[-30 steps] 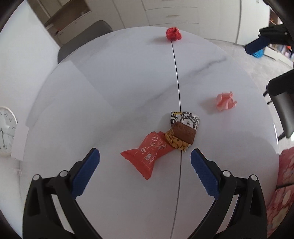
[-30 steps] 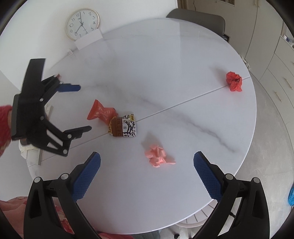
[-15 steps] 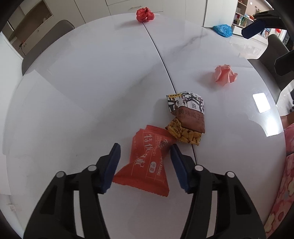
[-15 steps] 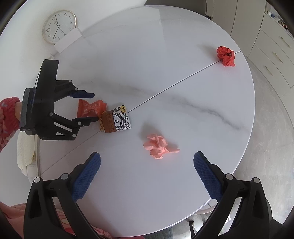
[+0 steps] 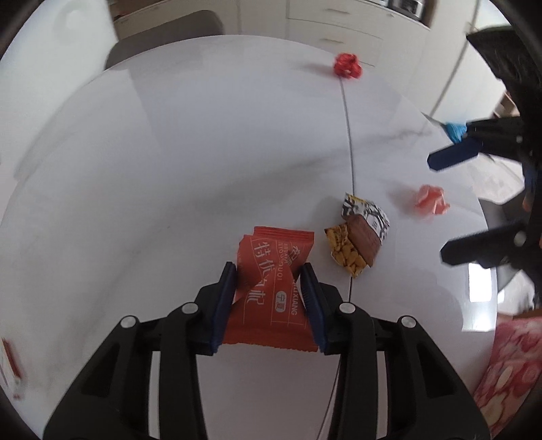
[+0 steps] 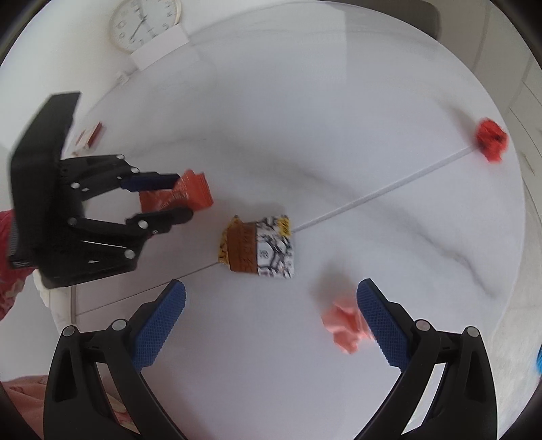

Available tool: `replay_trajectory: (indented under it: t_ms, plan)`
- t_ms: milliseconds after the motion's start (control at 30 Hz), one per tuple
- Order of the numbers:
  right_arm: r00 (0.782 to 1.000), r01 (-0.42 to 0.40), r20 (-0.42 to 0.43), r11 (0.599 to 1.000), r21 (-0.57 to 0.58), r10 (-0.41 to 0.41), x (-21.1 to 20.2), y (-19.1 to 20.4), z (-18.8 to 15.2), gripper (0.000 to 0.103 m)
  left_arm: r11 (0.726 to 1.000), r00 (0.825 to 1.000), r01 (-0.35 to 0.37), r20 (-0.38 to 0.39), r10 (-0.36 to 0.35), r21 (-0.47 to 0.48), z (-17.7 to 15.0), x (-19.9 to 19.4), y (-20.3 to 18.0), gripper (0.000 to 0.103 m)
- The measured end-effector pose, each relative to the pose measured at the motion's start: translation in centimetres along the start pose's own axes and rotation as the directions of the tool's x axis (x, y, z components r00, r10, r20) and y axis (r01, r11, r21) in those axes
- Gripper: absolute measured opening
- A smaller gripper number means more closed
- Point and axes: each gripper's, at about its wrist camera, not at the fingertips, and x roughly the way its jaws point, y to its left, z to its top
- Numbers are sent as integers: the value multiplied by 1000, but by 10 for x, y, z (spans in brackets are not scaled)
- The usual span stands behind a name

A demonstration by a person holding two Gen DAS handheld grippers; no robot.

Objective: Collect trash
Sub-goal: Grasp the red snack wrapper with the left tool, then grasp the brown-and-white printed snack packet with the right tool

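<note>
While closing, left claw (image 5: 267,270) around red wrapper (image 5: 271,287)

Round white marble table (image 5: 169,152), wall clock (image 6: 144,22), white cabinets (image 5: 338,34)

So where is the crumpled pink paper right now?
The crumpled pink paper lies on the white table, low in the right wrist view beside the right gripper's right finger, just past the brown snack packet.

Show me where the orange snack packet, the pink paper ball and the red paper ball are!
orange snack packet (image 5: 271,287): left wrist view, middle of its printed front.
pink paper ball (image 5: 431,199): left wrist view, centre of the crumple.
red paper ball (image 6: 492,138): right wrist view, centre of the blurred ball.
</note>
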Motion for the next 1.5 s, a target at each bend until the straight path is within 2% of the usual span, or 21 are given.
replay_trajectory:
  t_ms: [100,200,300,400,500,633,700,767,867,933,1067,1133,1200,1300,1400,1500]
  plan:
    - [1000,-5,-24,986,-166,1,11,14,14,100,988,999,-37,11,39,-148,-8,-15,4,39]
    - [999,-18,-54,939,-343,-1,17,25,24,100,965,996,-86,8,91,-248,-14,-28,3,39]
    - [995,-46,-100,856,-514,-7,26,32,30,100,924,990,-132,-4,140,-359,-24,-46,-3,39]
    - [988,-85,-151,757,-648,-18,38,38,32,100,866,985,-162,-20,173,-473,-32,-62,-11,39]
    - [983,-99,-176,666,-740,-50,51,42,31,95,821,979,-178,-17,201,-543,-41,-76,-21,39]
    - [979,-107,-188,569,-816,-84,61,46,29,86,780,968,-215,-25,249,-588,-57,-100,-29,39]
    - [979,-104,-180,532,-841,-95,64,49,29,83,757,965,-223,-27,262,-614,-62,-107,-31,39]
    - [977,-114,-190,519,-847,-95,67,50,30,77,739,965,-222,-32,262,-636,-62,-109,-37,39]
    - [975,-141,-209,520,-843,-74,70,52,30,75,722,962,-232,-44,270,-652,-61,-109,-40,39]
    - [974,-157,-220,526,-836,-59,70,54,32,67,720,960,-240,-51,274,-651,-61,-109,-42,39]
    - [974,-160,-221,548,-821,-47,66,59,33,49,729,963,-239,-59,263,-642,-55,-111,-42,39]
    - [976,-152,-215,573,-806,-44,65,60,33,44,737,964,-235,-58,258,-634,-54,-112,-44,39]
    - [976,-154,-216,612,-776,-28,63,59,33,40,749,966,-230,-52,254,-622,-51,-113,-44,39]
    - [981,-159,-194,695,-701,28,50,49,32,40,771,967,-225,-41,251,-596,-46,-114,-47,39]
    - [984,-174,-135,805,-567,117,19,29,26,40,799,970,-212,-24,241,-562,-38,-114,-55,39]
    - [983,-181,-52,883,-434,176,-18,5,10,40,834,974,-194,-3,225,-517,-27,-113,-67,39]
